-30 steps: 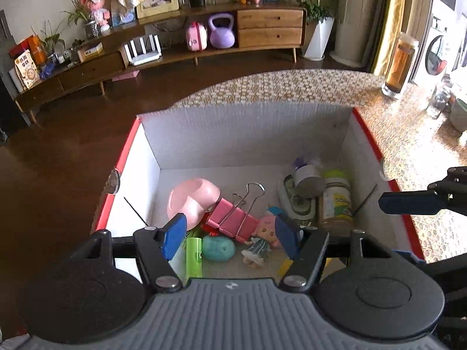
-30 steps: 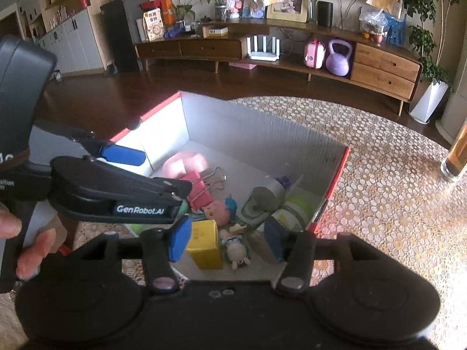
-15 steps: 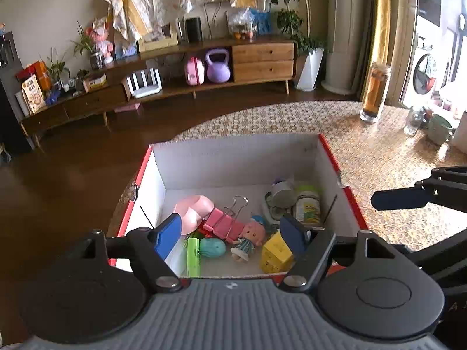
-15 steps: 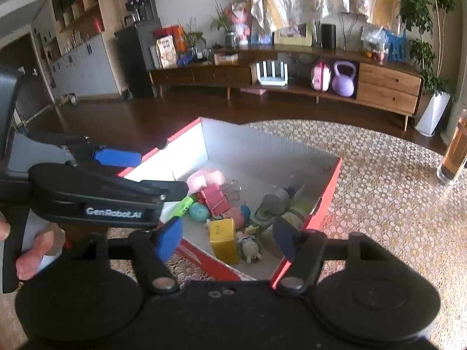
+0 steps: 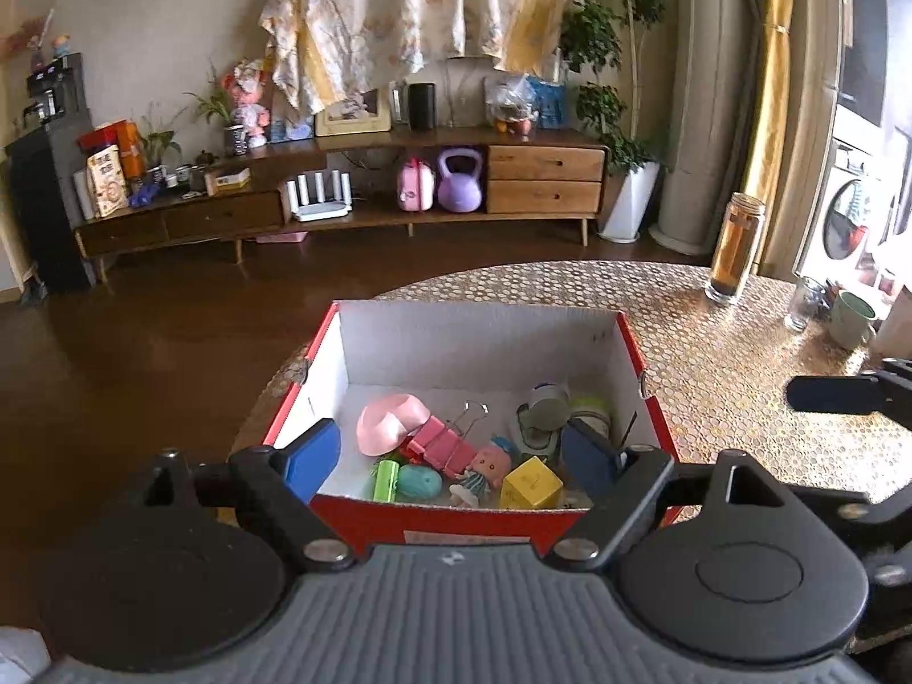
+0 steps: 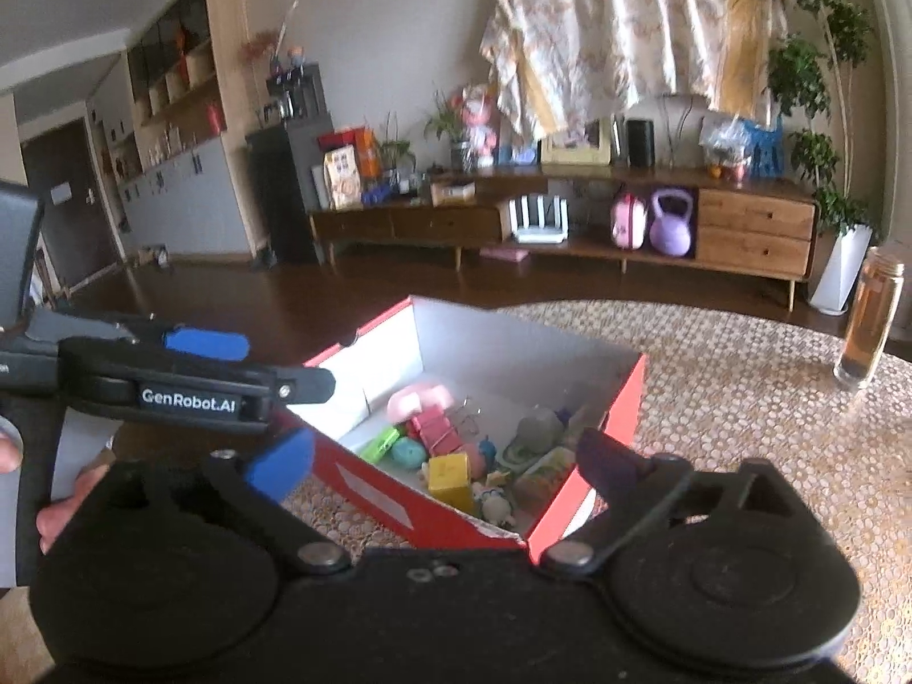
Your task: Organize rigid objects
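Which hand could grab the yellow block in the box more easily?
Probably the left. The left tool faces the red box squarely, open and empty, with the yellow block just ahead between its tips. The right tool, also open, meets the box at a corner.

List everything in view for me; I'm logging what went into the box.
box: one, red outside, white inside, on table
table: one, pebble-patterned
pink dish: one, box left
binder clip: one, pink, centre
doll: one, pink face, near wall
yellow block: one, near wall
teal oval: one, near wall
green tube: one, beside oval
amber bottle: one, far right
left gripper: open, empty
right gripper: open, empty
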`<state>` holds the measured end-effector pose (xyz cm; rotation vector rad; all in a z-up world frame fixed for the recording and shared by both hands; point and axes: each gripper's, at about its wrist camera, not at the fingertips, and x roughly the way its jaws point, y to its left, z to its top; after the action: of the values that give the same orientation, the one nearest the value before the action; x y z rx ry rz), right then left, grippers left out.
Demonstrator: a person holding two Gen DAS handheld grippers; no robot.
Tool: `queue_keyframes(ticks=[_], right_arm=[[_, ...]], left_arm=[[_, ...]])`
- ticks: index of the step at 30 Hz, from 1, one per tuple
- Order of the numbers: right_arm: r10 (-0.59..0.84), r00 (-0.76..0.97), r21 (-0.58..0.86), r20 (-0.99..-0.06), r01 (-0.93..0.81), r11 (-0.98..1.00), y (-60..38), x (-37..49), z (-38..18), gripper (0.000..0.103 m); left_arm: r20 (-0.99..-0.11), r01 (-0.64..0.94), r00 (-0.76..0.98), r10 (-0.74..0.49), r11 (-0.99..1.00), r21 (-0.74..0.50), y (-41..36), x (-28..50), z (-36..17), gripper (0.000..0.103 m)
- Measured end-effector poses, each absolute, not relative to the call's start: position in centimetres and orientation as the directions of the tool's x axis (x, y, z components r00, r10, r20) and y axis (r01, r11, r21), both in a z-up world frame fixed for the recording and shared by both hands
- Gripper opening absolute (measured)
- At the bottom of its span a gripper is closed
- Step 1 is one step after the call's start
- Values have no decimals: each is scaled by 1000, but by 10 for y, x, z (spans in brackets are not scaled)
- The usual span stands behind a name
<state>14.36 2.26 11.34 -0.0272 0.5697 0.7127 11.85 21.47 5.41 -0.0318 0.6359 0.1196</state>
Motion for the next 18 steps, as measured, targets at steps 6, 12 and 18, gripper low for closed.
queue_keyframes(ticks=[6, 12, 18], right_arm=[[601, 641, 173, -478, -602, 780, 8, 141, 112, 103], [609, 637, 197, -473, -598, 777, -2, 140, 111, 103], [609, 646, 192, -461, -597, 779, -7, 135, 109, 103]], left_arm=[[-579, -127, 810, 93, 992, -19, 209, 106, 54, 103], [-581, -120, 811, 74, 992, -41, 200, 100, 51, 103], [-567, -121, 819, 89, 993, -18, 191, 93, 46, 103]])
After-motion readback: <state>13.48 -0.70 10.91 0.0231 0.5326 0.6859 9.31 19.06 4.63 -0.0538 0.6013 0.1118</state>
